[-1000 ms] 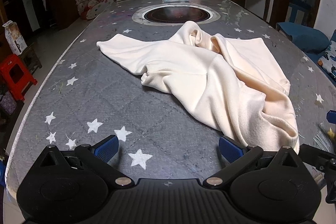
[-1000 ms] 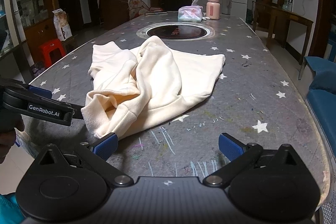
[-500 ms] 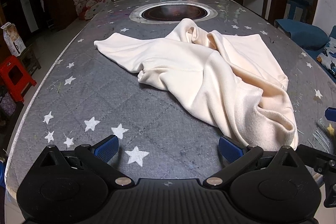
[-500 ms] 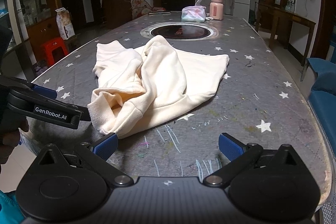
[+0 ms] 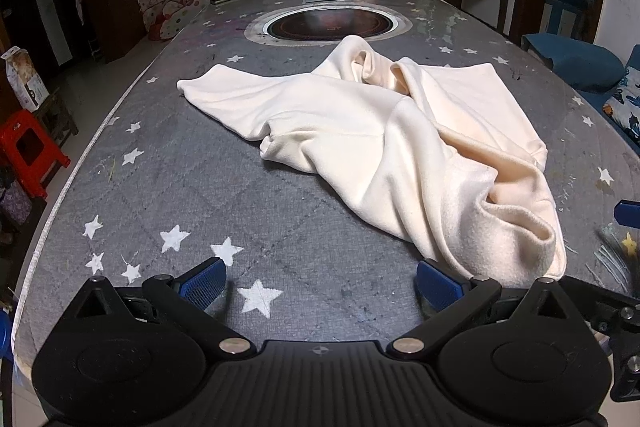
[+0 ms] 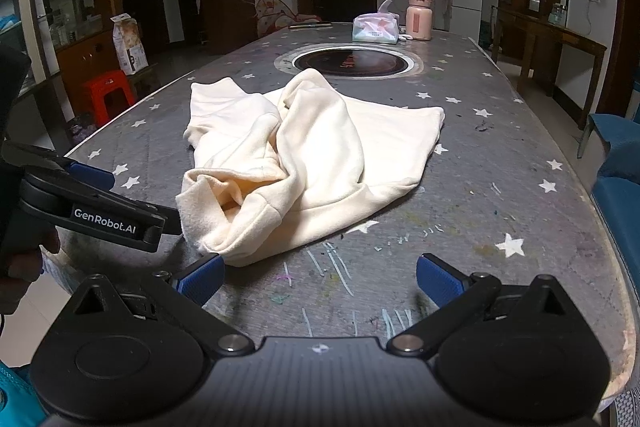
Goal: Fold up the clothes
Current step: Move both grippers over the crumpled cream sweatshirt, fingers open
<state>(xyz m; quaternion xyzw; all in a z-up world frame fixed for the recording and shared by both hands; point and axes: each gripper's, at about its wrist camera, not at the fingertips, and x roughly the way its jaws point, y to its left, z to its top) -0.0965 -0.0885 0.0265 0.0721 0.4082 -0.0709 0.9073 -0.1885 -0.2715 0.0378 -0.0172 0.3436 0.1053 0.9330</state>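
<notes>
We see the table (image 5: 248, 195) under a grey starred cover; the cream garment (image 5: 392, 147) lies crumpled on its middle, near hem just ahead of both grippers; left gripper (image 5: 320, 285) spread, empty, low over the cover; right gripper (image 6: 318, 279) spread, empty, left fingertip (image 6: 200, 277) just beside the hem.

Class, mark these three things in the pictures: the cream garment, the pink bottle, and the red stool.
cream garment (image 5: 360, 131), left wrist view, on its crumpled middle.
pink bottle (image 6: 419, 17), right wrist view, on its body.
red stool (image 6: 106, 93), right wrist view, on its seat edge.
</notes>
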